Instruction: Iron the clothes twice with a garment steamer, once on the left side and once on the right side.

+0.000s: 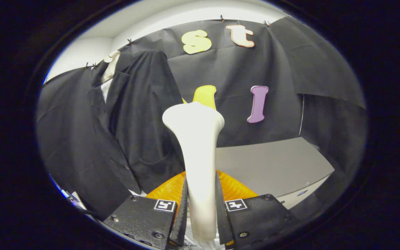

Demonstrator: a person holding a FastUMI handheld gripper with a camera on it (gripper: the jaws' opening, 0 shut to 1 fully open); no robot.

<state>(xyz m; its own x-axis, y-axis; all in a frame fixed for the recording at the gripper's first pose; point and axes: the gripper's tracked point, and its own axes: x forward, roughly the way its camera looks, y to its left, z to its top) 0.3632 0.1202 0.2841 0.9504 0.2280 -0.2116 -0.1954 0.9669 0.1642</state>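
A white garment steamer [197, 146] stands upright between my fingers, its wide head above them. My gripper [201, 205] is shut on the steamer's handle, both fingers pressing its sides. A black suit jacket [127, 132] hangs on a pale mannequin neck [111, 67] to the left, in front of the booth's black wall. The steamer's head is to the right of the jacket's front panel and apart from it. An orange ribbed part [233, 187] shows just behind the fingers at the steamer's base.
A grey tabletop [273, 163] stretches to the right beyond the fingers, with its white front edge [300, 194] below. Black cloth walls close the booth behind and to the right.
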